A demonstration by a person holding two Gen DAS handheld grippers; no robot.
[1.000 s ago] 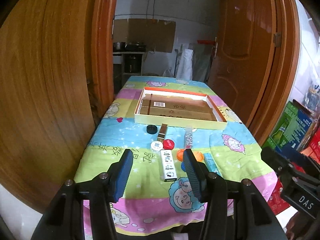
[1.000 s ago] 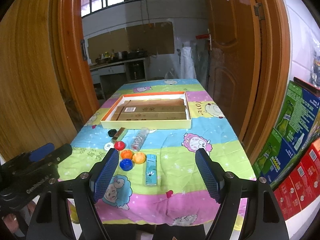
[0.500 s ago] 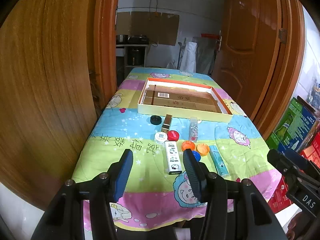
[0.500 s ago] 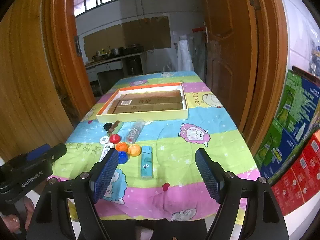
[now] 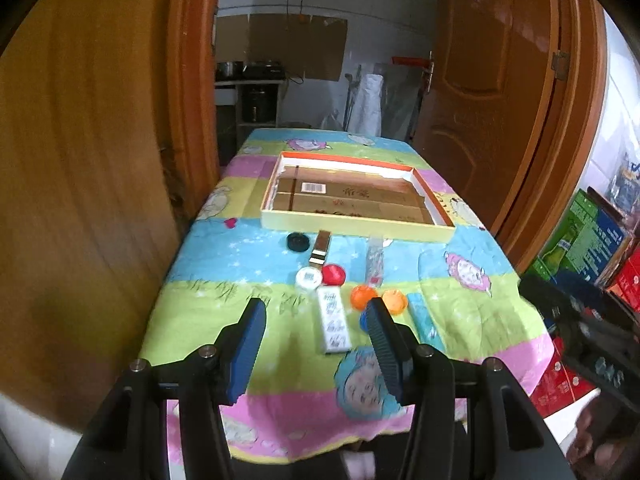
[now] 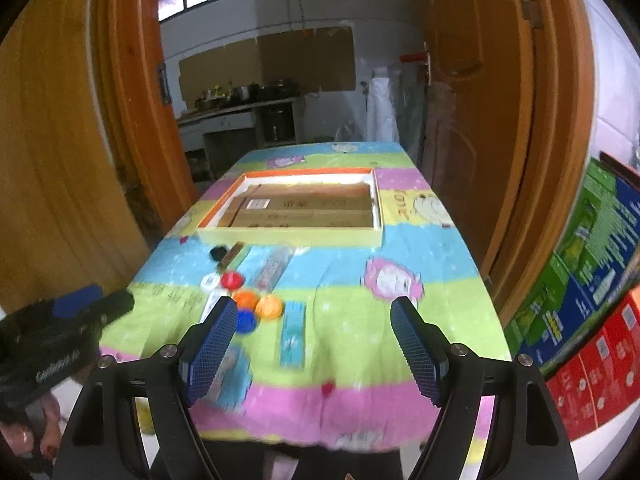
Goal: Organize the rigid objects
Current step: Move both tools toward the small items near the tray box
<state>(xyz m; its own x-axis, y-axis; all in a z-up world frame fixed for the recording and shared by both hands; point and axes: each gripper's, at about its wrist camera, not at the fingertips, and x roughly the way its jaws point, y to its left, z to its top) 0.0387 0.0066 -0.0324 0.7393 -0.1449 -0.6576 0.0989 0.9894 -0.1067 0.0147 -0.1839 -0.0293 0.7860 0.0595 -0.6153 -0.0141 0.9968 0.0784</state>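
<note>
- on the cartoon-print table [image 5: 224, 276] a bunch of small rigid bits sit in a loose cluster near the front edge, and the shallow cardboard tray [image 5: 352, 227] sits further back, with nothing from the cluster in it yet as far as i can tell.
- left gripper [image 5: 316, 322] hangs above the near edge with its fingers apart and nothing between them, lined up roughly on the white box [image 5: 333, 324].
- right gripper [image 6: 314, 330] is spread even wider, also empty, hovering over the bare cloth to the right of the teal box [image 6: 293, 332].
- stuff is packed tight: red cap [image 5: 333, 274] touching or nearly touching the white cap [image 5: 309, 277], and the orange caps [image 5: 363, 297] crowd the blue cap [image 6: 246, 321]. my guess is a finger coming down on one cap would nudge its neighbours around.
- caps are low and flat, so a pinch set too high could just skate over the top.
- both views are a bit smeared, so aiming now looks risky.
- left view half hides the blue cap behind its right finger; right view shows it plainly.
- left view shows the black cap [image 5: 297, 241], the brown stick-like box [image 5: 320, 249] and the clear tube [image 5: 374, 258] more sharply; right view blurs them.
- right view catches the other gripper's body at its left edge.
</note>
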